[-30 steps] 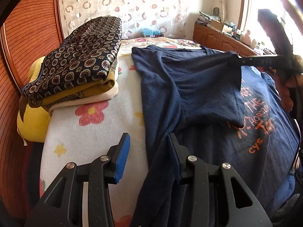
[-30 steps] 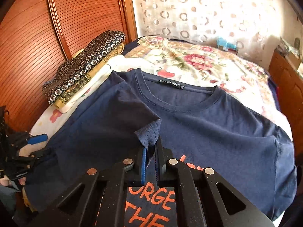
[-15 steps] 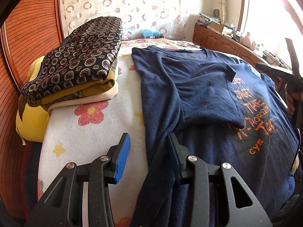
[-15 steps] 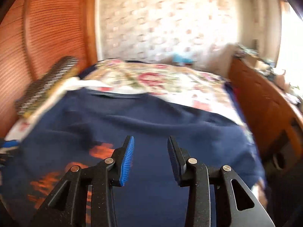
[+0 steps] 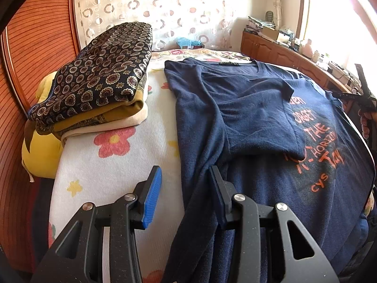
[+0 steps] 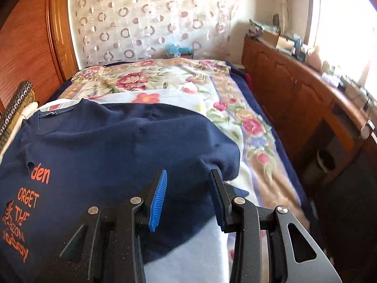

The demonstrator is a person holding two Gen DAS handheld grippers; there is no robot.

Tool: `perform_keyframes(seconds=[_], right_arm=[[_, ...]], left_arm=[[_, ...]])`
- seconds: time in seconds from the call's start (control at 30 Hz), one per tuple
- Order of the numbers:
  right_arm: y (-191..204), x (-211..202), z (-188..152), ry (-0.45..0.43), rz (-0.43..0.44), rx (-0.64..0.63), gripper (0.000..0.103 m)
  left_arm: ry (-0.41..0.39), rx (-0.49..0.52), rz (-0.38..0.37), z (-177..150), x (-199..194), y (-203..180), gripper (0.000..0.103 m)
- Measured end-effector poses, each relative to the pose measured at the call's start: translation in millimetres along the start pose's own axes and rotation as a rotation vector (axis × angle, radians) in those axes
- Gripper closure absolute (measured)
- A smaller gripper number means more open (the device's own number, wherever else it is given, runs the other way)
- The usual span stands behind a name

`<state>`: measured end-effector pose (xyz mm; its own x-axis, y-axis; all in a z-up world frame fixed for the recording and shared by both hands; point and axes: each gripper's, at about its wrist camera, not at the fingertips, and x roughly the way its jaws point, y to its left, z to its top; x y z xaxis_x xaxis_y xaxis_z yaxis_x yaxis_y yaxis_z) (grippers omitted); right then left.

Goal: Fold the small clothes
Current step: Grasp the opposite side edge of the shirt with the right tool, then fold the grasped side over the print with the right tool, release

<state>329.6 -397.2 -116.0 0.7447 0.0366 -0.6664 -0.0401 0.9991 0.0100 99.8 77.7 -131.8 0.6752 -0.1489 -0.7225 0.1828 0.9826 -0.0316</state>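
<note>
A navy T-shirt [image 5: 247, 118] with orange lettering lies flat on the bed, its left sleeve and side folded in over the chest. My left gripper [image 5: 185, 188] is open and empty, hovering over the shirt's left folded edge near the hem. My right gripper [image 6: 187, 188] is open and empty above the shirt's right sleeve [image 6: 221, 158], which lies flat on the bed. The shirt also fills the left of the right wrist view [image 6: 106, 153]. The right gripper shows at the far right of the left wrist view [image 5: 362, 92].
A stack of folded patterned clothes [image 5: 99, 77] sits on the bed's left side over a yellow cushion [image 5: 40, 146]. The floral bedspread [image 6: 165, 80] lies beyond the shirt. A wooden cabinet [image 6: 294, 89] with clutter runs along the right. A wooden wardrobe [image 5: 35, 47] stands at left.
My right gripper let go of the left sleeve, opened, and swung right to the shirt's right sleeve. The folded sleeve now lies on the chest. My left gripper has not moved.
</note>
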Motion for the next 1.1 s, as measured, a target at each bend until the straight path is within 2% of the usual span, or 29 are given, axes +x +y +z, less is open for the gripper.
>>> perform_keyframes(seconds=[0.13, 0.23, 0.37, 0.67, 0.93, 1.1], right_arm=[[-18, -5, 5, 0.019, 0.043, 0.031, 0.065], [-26, -7, 0, 0.045, 0.061, 0.041, 0.065], [-37, -7, 1, 0.056, 0.082, 0.069, 0.065], [-59, -4, -2, 0.075, 0.143, 0.170, 0.065], [-66, -11, -9, 0.098, 0.169, 0.232, 0.061], [-62, -18, -11, 0.109, 0.152, 0.216, 0.061]], left_arm=[[-0.037, 0.001, 0.024, 2, -10, -4, 0.061], [-0.077, 0.001, -0.003, 11, -21, -16, 0.061], [-0.093, 0.057, -0.055, 28, -23, -45, 0.061], [-0.021, 0.153, -0.140, 57, 16, -102, 0.061], [0.015, 0.164, -0.118, 63, 36, -115, 0.061], [0.057, 0.170, -0.118, 58, 51, -117, 0.061]])
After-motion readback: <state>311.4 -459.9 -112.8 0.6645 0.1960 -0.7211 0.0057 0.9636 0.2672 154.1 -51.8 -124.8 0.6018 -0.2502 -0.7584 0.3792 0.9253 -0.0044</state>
